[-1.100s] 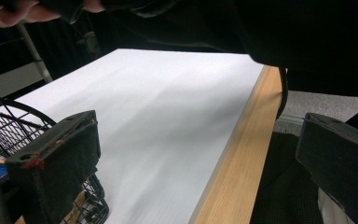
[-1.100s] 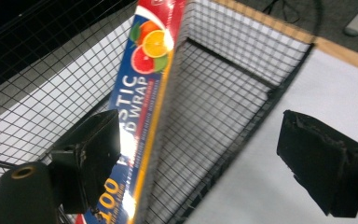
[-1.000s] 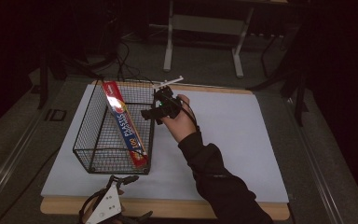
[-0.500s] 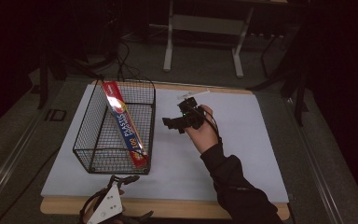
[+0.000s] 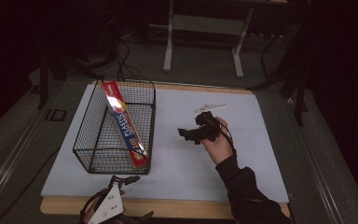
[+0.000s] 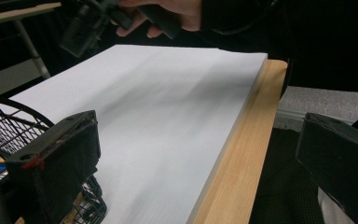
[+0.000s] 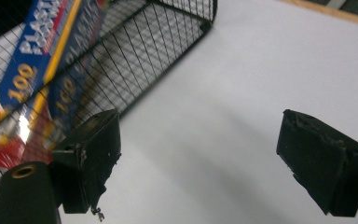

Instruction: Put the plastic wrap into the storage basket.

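Where things stand: the box of plastic wrap [image 5: 125,125] already lies in the wire basket [image 5: 93,126], propped at a slant from the far left corner down to the near right corner.
Box in the right gripper view: its blue and red print shows through the mesh, up at the left.
Right gripper [image 5: 189,127]: held above the white surface [image 5: 261,154], right of the basket and apart from it, pointing towards it.
Right fingers [image 7: 93,154]: spread wide and released, with bare white surface between them.
Left gripper [image 5: 121,179]: low at the near edge, just in front of the basket's near right corner.
Left fingers [image 6: 60,158]: also released, well apart, nothing between them.
Still lying out: a small white piece [image 5: 209,108] at the far side, just beyond the right hand; I cannot tell what it is.
Judgement: the box looks finished with; if anything is left, it is that white piece, as yet untouched.
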